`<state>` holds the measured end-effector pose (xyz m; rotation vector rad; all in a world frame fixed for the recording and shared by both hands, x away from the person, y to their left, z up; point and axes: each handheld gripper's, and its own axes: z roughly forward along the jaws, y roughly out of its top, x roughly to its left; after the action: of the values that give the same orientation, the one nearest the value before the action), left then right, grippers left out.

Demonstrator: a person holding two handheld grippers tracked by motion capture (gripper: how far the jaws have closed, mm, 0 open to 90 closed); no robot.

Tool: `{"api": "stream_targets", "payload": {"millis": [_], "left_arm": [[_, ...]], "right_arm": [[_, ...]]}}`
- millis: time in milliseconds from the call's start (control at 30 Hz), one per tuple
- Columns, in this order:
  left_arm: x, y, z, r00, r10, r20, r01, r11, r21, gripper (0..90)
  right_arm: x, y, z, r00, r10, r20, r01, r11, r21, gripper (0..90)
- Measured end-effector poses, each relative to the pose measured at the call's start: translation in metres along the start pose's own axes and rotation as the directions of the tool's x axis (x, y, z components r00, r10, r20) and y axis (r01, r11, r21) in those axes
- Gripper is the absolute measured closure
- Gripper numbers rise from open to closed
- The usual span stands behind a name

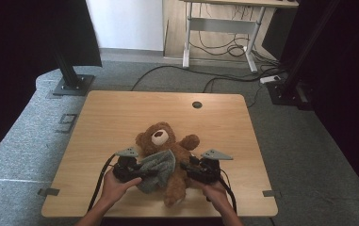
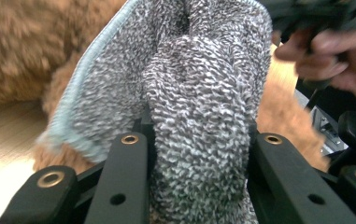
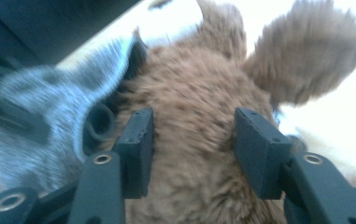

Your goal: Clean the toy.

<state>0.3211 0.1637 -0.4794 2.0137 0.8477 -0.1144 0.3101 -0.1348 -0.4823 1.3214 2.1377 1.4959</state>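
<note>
A brown teddy bear (image 1: pixel 167 146) lies on its back on a wooden table (image 1: pixel 106 117) (near its front edge); the left gripper (image 1: pixel 137 172) clamps a grey knitted cloth (image 2: pixel 199 107) draped over it; the right gripper (image 3: pixel 192 140) grasps its furry body.

Light wooden worktop (image 1: pixel 120 122) with a round cable hole (image 1: pixel 196 104), on grey carpet (image 1: pixel 309 155). Behind: white wall (image 1: pixel 125 23), white-legged desk (image 1: pixel 224 28) over tangled cables (image 1: pixel 224 49), black stands (image 1: pixel 73 82) and dark curtains (image 1: pixel 7 70) at both sides.
</note>
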Motion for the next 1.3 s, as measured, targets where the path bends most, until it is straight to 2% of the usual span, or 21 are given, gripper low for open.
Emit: {"api": "stream_targets", "payload": {"millis": [167, 200, 300, 367, 433, 500, 600, 667, 767, 1067, 1200, 1300], "left_arm": [[0.007, 0.002, 0.007, 0.9998, -0.018, -0.004, 0.019, 0.9997, 0.018, 67.1], [0.008, 0.002, 0.008, 0.9998, -0.021, -0.006, 0.021, 0.9996, 0.02, 67.1], [0.01, 0.002, 0.009, 0.9996, -0.025, -0.013, 0.025, 0.9995, 0.021, 67.1], [0.013, 0.003, 0.009, 0.9994, -0.03, -0.017, 0.031, 0.9992, 0.024, 67.1], [0.016, 0.003, 0.01, 0.9991, -0.034, -0.026, 0.035, 0.9991, 0.025, 67.1], [0.019, 0.004, 0.011, 0.9986, -0.042, -0.031, 0.043, 0.9986, 0.029, 67.2], [0.023, 0.005, 0.013, 0.998, -0.047, -0.043, 0.048, 0.9983, 0.033, 67.2], [0.026, 0.006, 0.014, 0.9977, -0.05, -0.046, 0.052, 0.9982, 0.032, 67.2], [0.031, 0.009, 0.015, 0.9966, -0.058, -0.058, 0.06, 0.9976, 0.034, 67.2], [0.051, 0.02, 0.014, 0.9912, -0.077, -0.108, 0.08, 0.9964, 0.026, 67.2], [0.059, 0.023, 0.007, 0.9883, -0.082, -0.129, 0.084, 0.9964, 0.013, 67.2], [0.057, 0.023, -0.005, 0.9902, -0.07, -0.121, 0.068, 0.9975, -0.017, 67.1]], "right_arm": [[-0.017, 0.016, -0.022, 0.9975, -0.03, 0.064, 0.033, 0.999, -0.037, 43.8], [-0.024, 0.019, -0.024, 0.9964, -0.032, 0.078, 0.034, 0.999, -0.021, 41.8], [-0.041, 0.02, -0.022, 0.9967, -0.028, 0.076, 0.025, 0.999, 0.033, 41.4], [-0.051, 0.016, -0.017, 0.9976, -0.015, 0.068, 0.01, 0.997, 0.077, 41.8], [-0.055, 0.007, -0.012, 0.9989, 0.001, 0.047, -0.006, 0.994, 0.109, 43.0], [-0.053, -0.001, -0.009, 0.9995, -0.007, 0.03, 0.003, 0.991, 0.133, 44.3], [-0.046, -0.01, -0.007, 0.9999, -0.003, -0.012, 0.004, 0.99, 0.139, 47.1], [-0.042, -0.013, -0.007, 0.9996, -0.015, -0.023, 0.018, 0.989, 0.147, 47.2], [-0.034, -0.02, -0.005, 0.9989, -0.04, -0.026, 0.044, 0.985, 0.166, 47.2], [-0.009, -0.03, 0.006, 0.9961, -0.079, -0.039, 0.085, 0.981, 0.172, 50.0], [0.0, -0.029, 0.015, 0.9948, -0.09, -0.047, 0.097, 0.981, 0.165, 50.6], [0.002, -0.029, 0.02, 0.9954, -0.087, -0.04, 0.092, 0.983, 0.158, 51.4]]}}
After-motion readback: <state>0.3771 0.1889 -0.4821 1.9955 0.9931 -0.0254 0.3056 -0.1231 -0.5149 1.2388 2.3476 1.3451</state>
